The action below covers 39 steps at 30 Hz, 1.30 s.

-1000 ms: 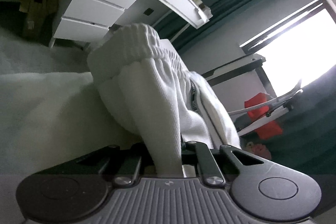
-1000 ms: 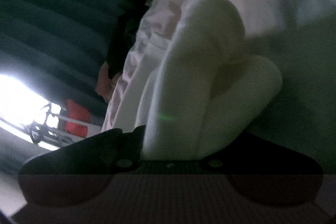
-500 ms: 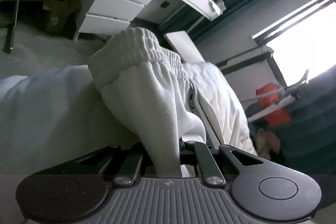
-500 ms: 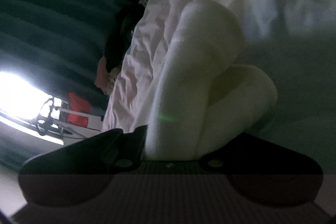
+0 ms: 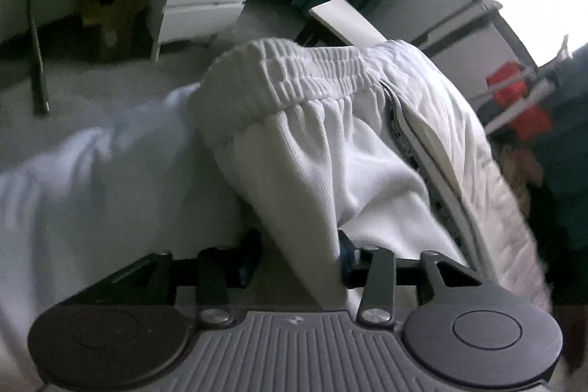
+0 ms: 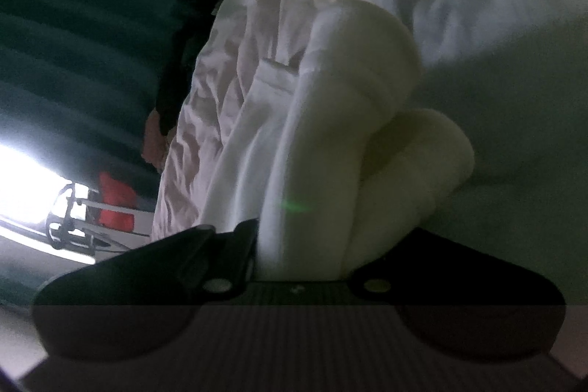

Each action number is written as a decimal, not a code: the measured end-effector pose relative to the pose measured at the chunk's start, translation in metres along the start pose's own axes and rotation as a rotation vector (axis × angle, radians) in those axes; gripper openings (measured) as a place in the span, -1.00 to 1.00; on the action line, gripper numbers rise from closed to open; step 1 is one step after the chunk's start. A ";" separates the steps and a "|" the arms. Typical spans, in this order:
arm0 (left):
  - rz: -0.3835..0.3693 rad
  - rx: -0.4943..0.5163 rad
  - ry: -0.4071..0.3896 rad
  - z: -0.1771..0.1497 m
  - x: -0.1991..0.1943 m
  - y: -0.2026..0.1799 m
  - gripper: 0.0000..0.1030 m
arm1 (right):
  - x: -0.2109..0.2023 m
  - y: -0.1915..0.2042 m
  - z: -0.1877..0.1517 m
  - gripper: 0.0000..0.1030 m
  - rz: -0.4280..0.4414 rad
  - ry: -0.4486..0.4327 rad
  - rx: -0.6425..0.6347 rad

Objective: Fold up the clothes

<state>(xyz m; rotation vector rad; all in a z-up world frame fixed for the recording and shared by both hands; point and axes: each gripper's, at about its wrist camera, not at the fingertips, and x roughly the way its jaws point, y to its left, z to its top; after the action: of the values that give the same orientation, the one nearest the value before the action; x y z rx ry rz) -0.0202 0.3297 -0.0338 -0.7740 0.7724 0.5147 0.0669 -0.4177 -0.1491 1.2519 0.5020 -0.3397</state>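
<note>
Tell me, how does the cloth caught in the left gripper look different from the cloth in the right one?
The left gripper pinches a ribbed white fold topped by a gathered elastic waistband, with a dark zipper beside it. The right gripper clamps two smooth, rounded, creamy folds, dimly lit, with no band or zipper showing. Both are shut on pale fabric.

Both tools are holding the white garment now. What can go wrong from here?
1. The left tool pinches only a narrow fold of the white garment below its elastic waistband; that fold may slip out.
2. The right tool holds a thick bunched roll, so the fold could come out uneven.
3. The right view is dark and blurred, so misalignment is hard to notice.
</note>
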 end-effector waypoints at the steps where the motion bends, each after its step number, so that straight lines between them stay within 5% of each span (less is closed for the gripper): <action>1: 0.016 0.027 -0.016 -0.003 -0.006 -0.003 0.20 | 0.000 -0.002 0.001 -0.74 0.006 0.002 0.007; 9: 0.073 0.272 -0.200 -0.026 -0.051 -0.063 0.33 | 0.001 0.009 0.008 -0.74 0.102 -0.022 0.004; 15: -0.121 0.433 -0.215 -0.084 -0.057 -0.153 0.38 | 0.003 0.010 0.007 -0.72 0.163 -0.045 0.029; 20: -0.241 0.558 -0.192 -0.143 -0.021 -0.224 0.42 | 0.013 -0.001 0.010 -0.62 0.202 -0.017 0.119; 26: -0.187 0.716 -0.171 -0.185 0.029 -0.235 0.42 | 0.032 -0.012 0.021 0.20 0.232 0.070 0.098; 31: -0.135 0.836 -0.154 -0.209 0.062 -0.242 0.51 | 0.045 -0.010 0.025 0.25 0.213 0.085 0.063; 39: -0.108 0.876 -0.158 -0.218 0.063 -0.240 0.55 | 0.037 0.002 0.016 0.25 0.336 -0.068 0.074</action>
<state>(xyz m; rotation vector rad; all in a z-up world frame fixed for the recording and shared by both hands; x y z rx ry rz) 0.0858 0.0212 -0.0842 0.0417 0.7106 0.1003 0.1020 -0.4319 -0.1639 1.3662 0.2165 -0.1171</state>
